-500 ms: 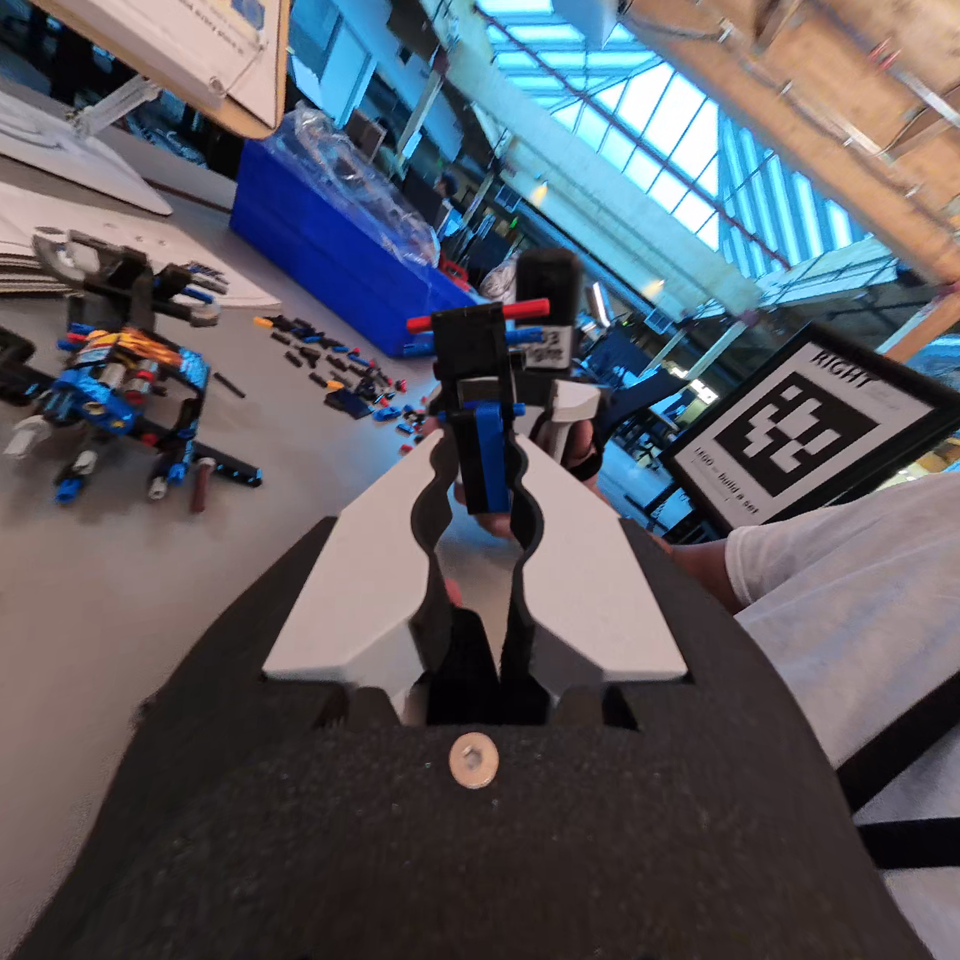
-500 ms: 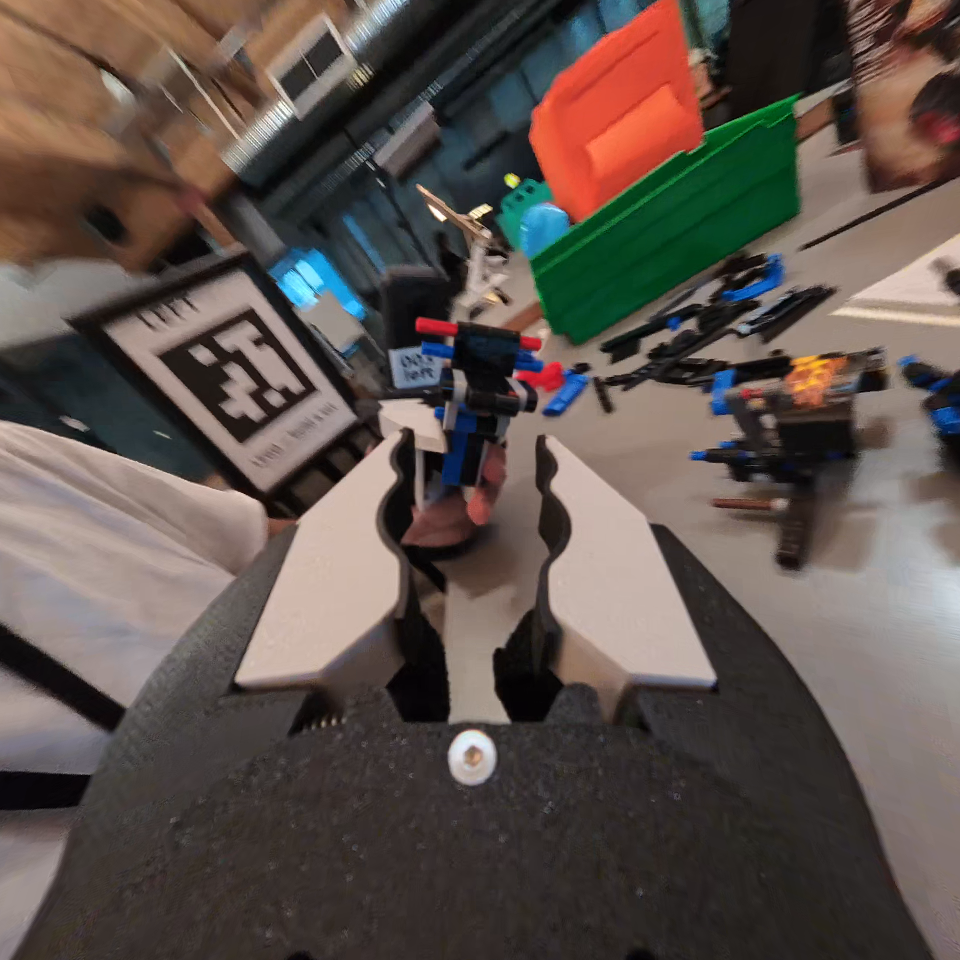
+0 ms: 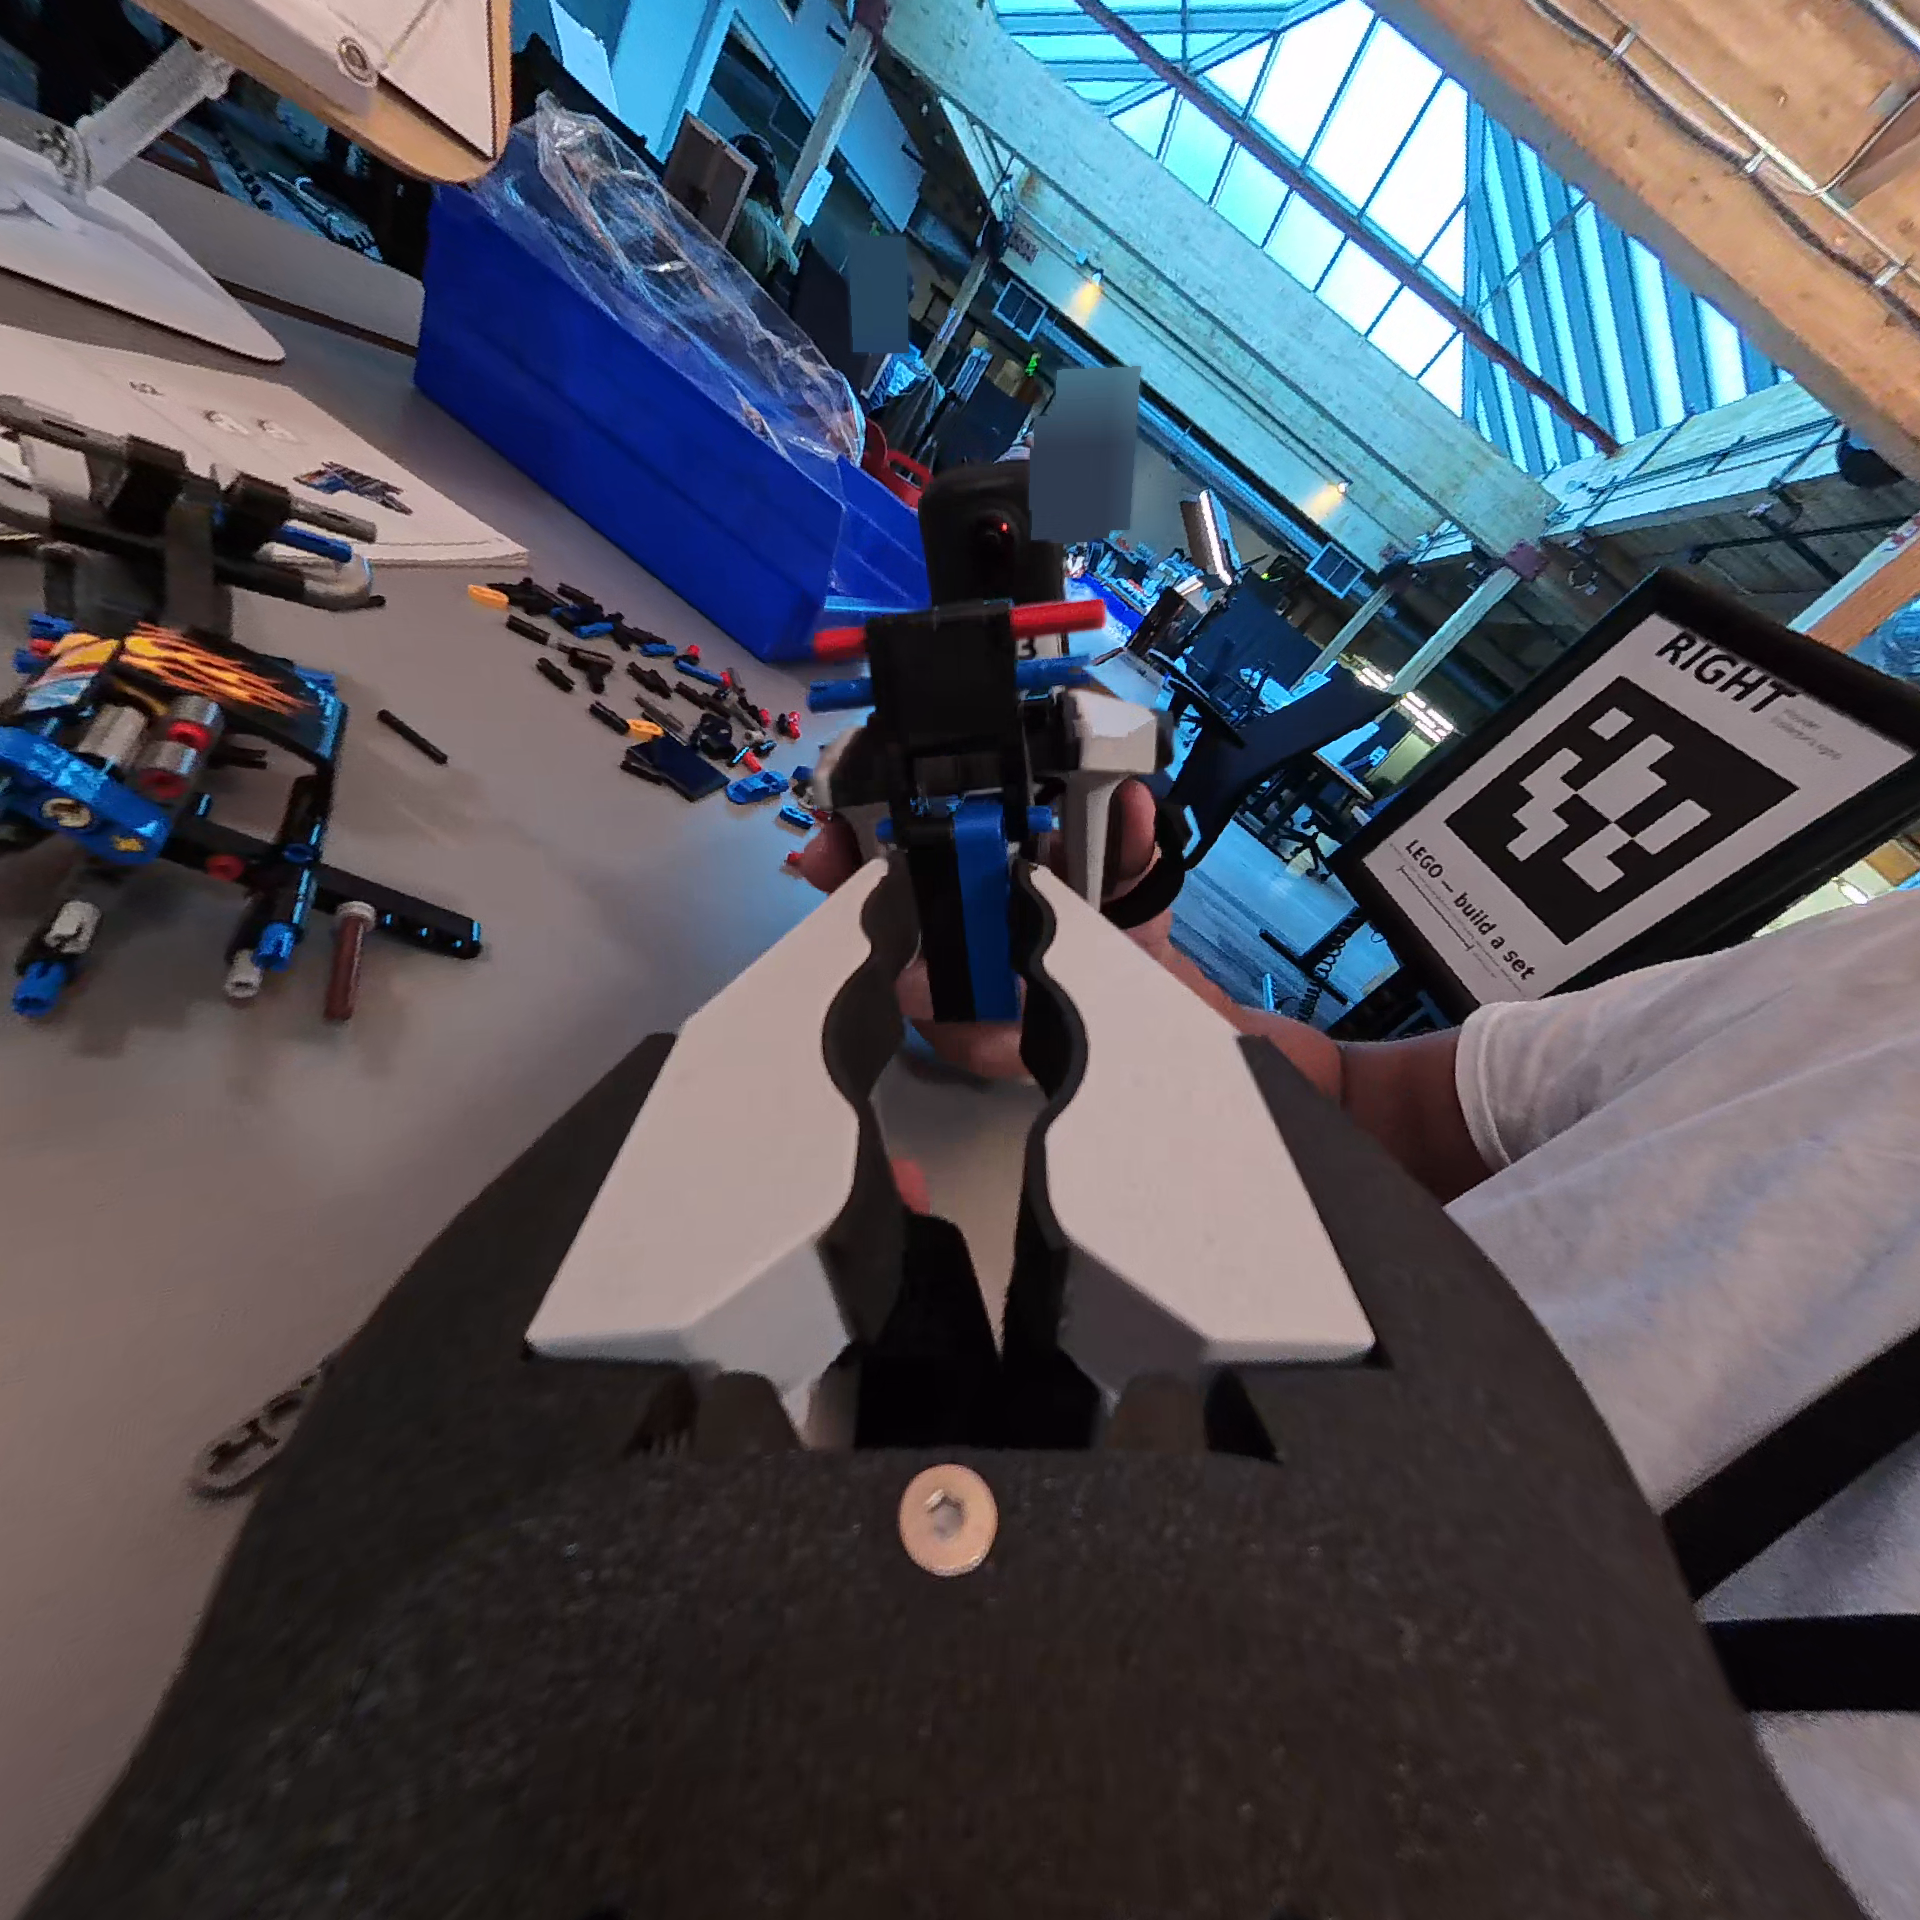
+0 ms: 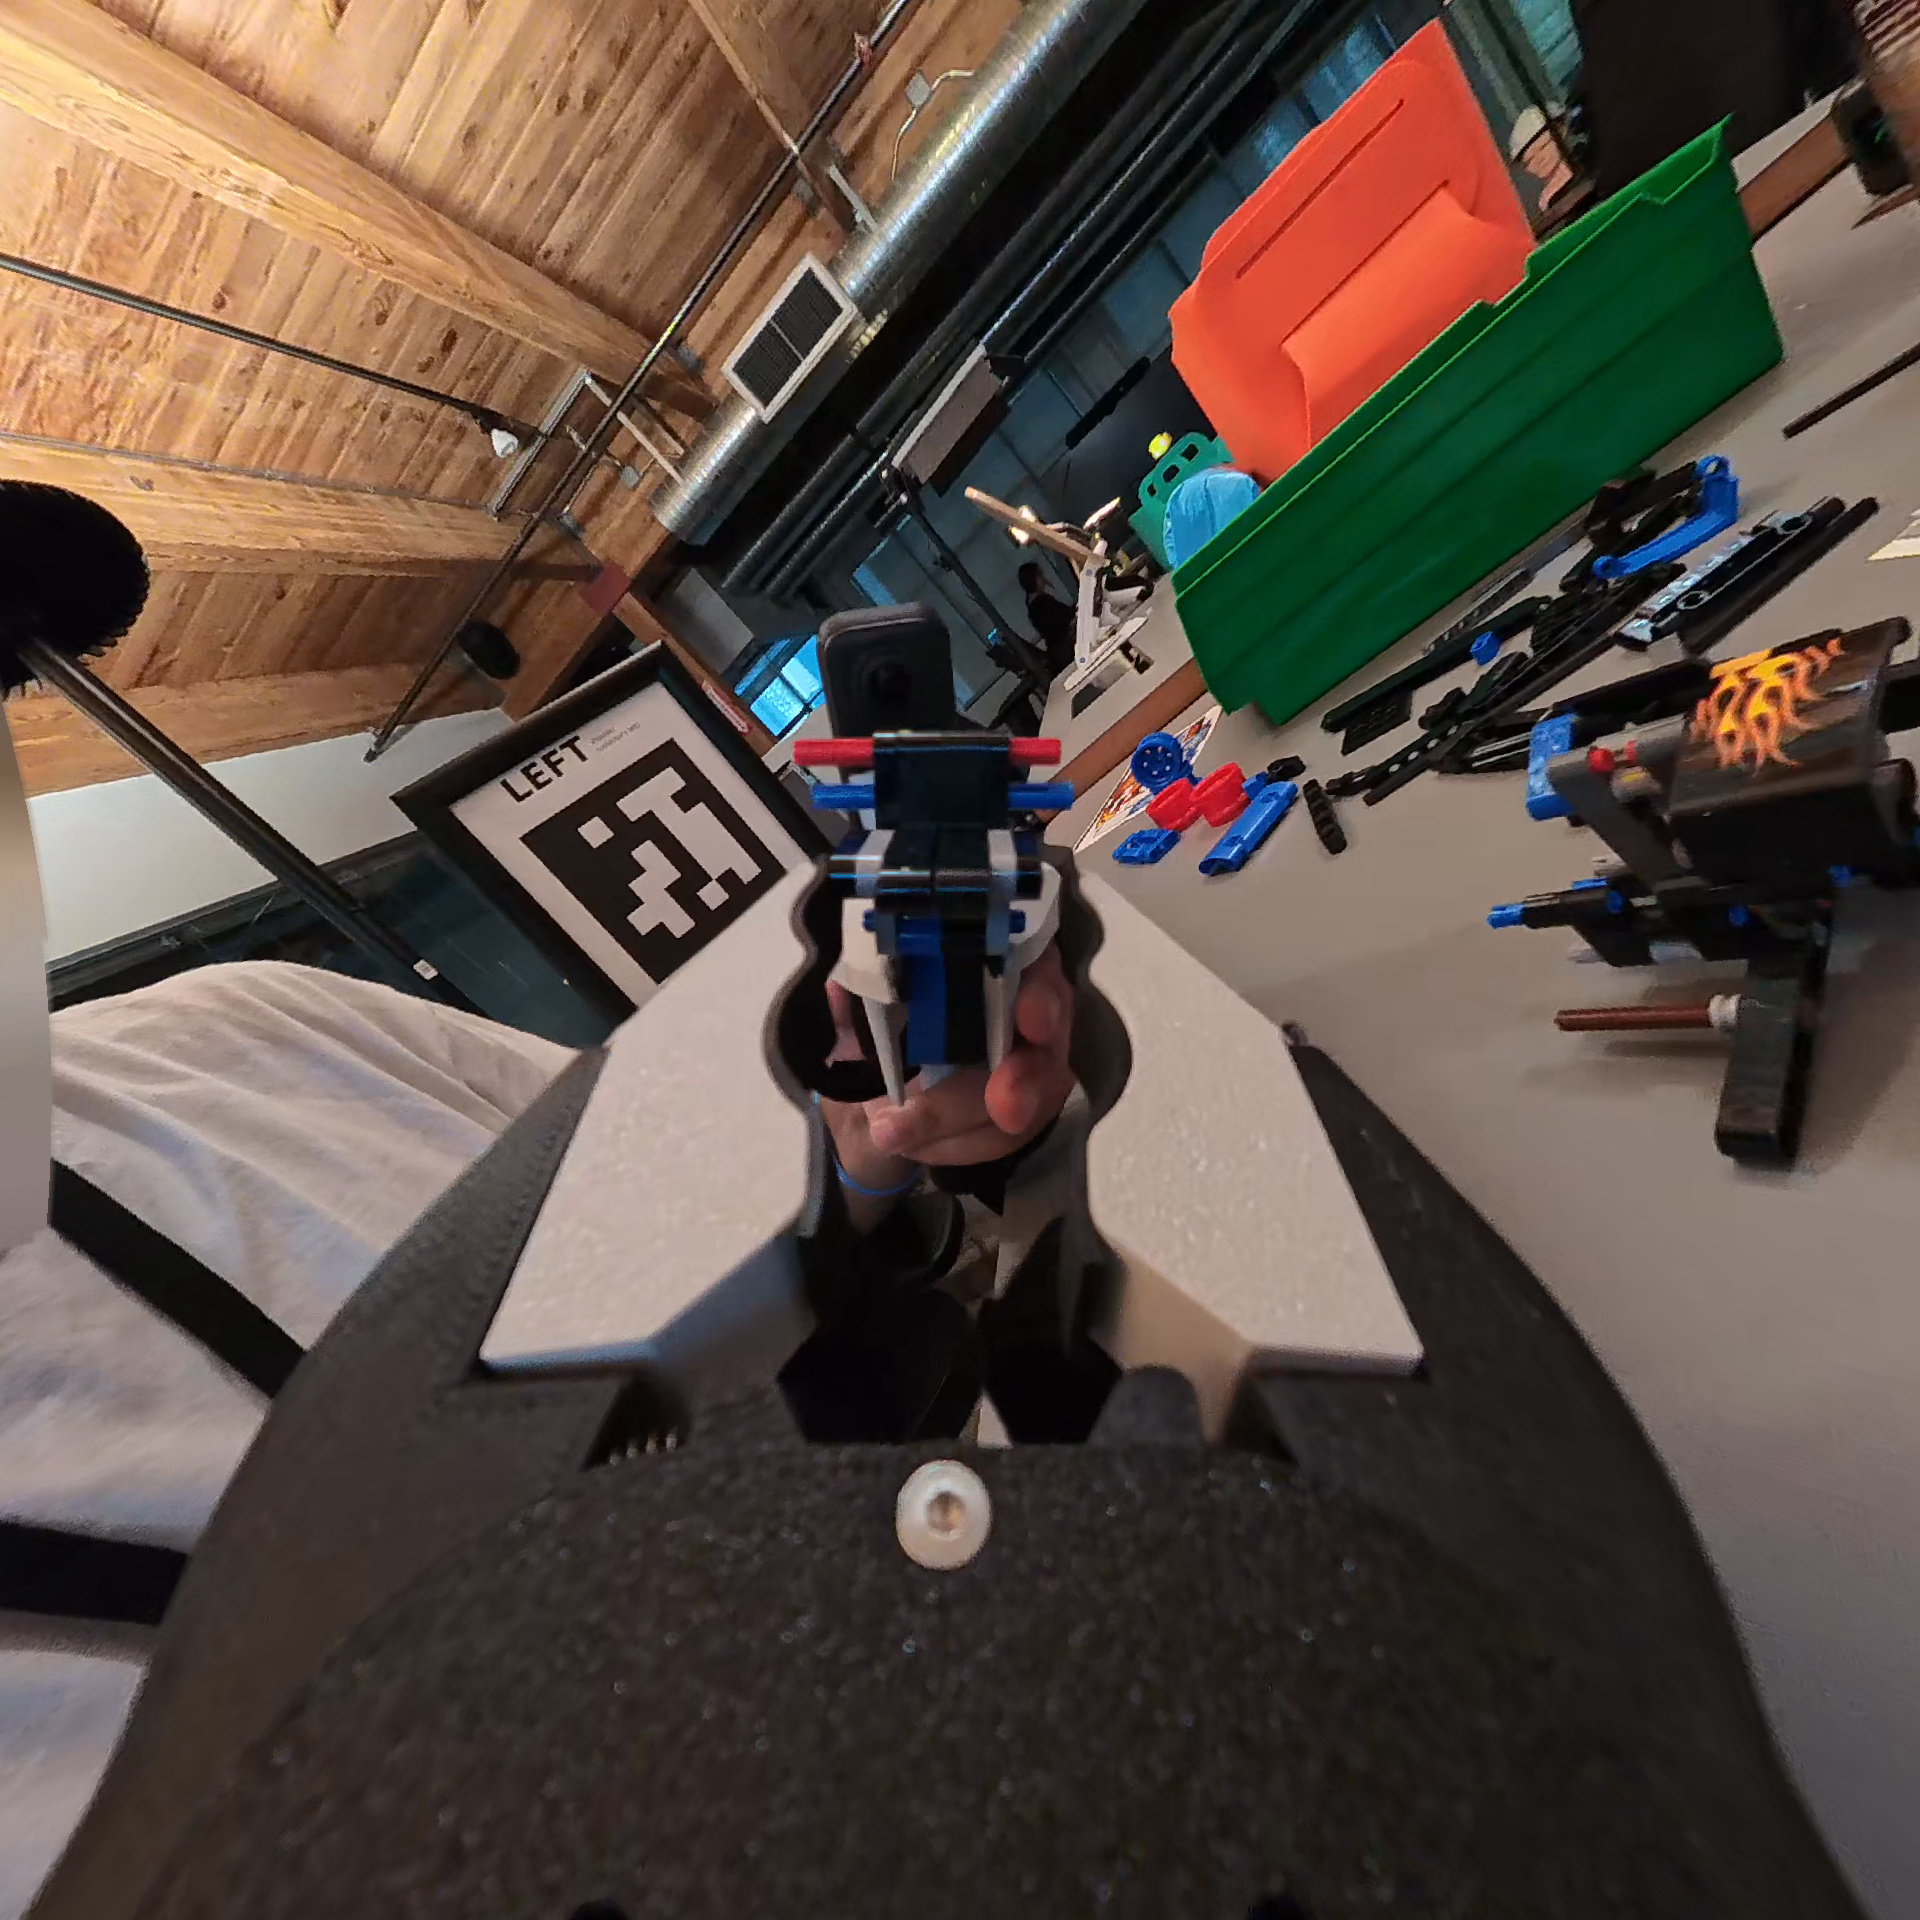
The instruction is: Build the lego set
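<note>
Moved closer since half a second ago: right tongs point(image 4: 940, 935), spread wide, now flanking the small black-and-blue lego assembly point(image 4: 930, 883) without clear contact. Left tongs point(image 3: 961, 925) pinching that assembly point(image 3: 961, 821) by its blue lower end, held upright above the grey table point(image 3: 260, 1143). Resting on the table, well apart to the side: flame-decorated lego model point(image 4: 1756, 821), scattered loose pieces point(image 3: 644, 675), blue bin point(image 3: 623, 457), green bin point(image 4: 1475, 499).

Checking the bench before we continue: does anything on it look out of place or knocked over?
Nothing stands out. Loose pieces lie scattered on the table beside the flame-decal model, as expected mid-build; the small assembly sits upright in the left gripper.
</note>
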### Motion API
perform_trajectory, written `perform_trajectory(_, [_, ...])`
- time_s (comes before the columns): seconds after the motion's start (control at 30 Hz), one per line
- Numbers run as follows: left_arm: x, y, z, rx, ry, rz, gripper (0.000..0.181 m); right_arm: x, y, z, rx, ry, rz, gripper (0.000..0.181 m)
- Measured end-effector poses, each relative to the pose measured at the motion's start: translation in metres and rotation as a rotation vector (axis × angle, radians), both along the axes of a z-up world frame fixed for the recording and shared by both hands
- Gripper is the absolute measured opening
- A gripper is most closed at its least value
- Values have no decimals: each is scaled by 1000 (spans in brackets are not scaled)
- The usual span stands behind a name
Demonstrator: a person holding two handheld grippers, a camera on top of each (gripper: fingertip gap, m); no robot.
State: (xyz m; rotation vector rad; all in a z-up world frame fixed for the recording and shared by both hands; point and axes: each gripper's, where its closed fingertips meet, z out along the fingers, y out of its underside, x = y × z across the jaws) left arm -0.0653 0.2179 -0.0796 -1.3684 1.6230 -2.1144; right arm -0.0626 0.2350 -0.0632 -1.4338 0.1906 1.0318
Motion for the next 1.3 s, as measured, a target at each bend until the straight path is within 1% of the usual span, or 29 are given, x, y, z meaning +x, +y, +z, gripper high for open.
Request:
perform_trajectory(0.17, [-2,-2,-7,20,50,-37,15,-1,-1,-3,-7,-80,-20,36])
perform_trajectory(0.3, [-3,-1,-9,19,82,-63,15,-2,0,-7,-22,-88,-13,35])
perform_trajectory(0.4, [-3,0,-7,49,65,-50,15,-3,-1,-6,-14,-119,-16,35])
perform_trajectory(0.5, [-2,2,-7,164,9,-2,16,-1,0,-7,-14,-117,-21,35])
perform_trajectory(0.57, [-5,2,-5,161,5,-10,16,-5,-2,-3,11,-133,-17,35])
perform_trajectory(0.63, [-7,3,-6,158,21,-35,15,-7,-2,-6,2,-191,-19,35])
perform_trajectory(0.67, [-10,3,-11,202,30,-63,15,-9,-3,-11,-27,-248,-4,35])
perform_trajectory(0.73, [-21,-1,-27,339,67,-162,15,-15,-9,-19,-66,-410,41,38])
perform_trajectory(0.8, [-25,1,-33,464,61,-187,15,-16,-12,-30,-110,-598,47,40])
perform_trajectory(0.83, [-30,-1,-35,517,68,-229,15,-19,-14,-33,-124,-665,62,42])
perform_trajectory(0.87, [-32,-3,-36,572,70,-255,15,-25,-18,-36,-132,-694,108,42])
perform_trajectory(0.9, [-34,-4,-38,629,73,-283,15,-30,-20,-39,-148,-711,145,42])
perform_trajectory(1.0, [-38,-6,-38,750,78,-342,16,-35,-22,-44,-157,-730,176,39])
perform_trajectory(1.03, [-36,-5,-35,767,67,-339,16,-36,-23,-45,-157,-719,184,36])
perform_trajectory(1.1, [-36,-8,-31,794,68,-360,16,-37,-24,-46,-159,-691,187,38])
perform_trajectory(1.2, [-32,-7,-37,928,63,-349,16,-36,-25,-52,-169,-701,174,36])
perform_trajectory(1.23, [-31,-7,-36,953,54,-344,16,-35,-25,-53,-168,-708,168,36])
perform_trajectory(1.3, [-28,-9,-30,948,17,-329,16,-32,-26,-47,-124,-703,141,36])
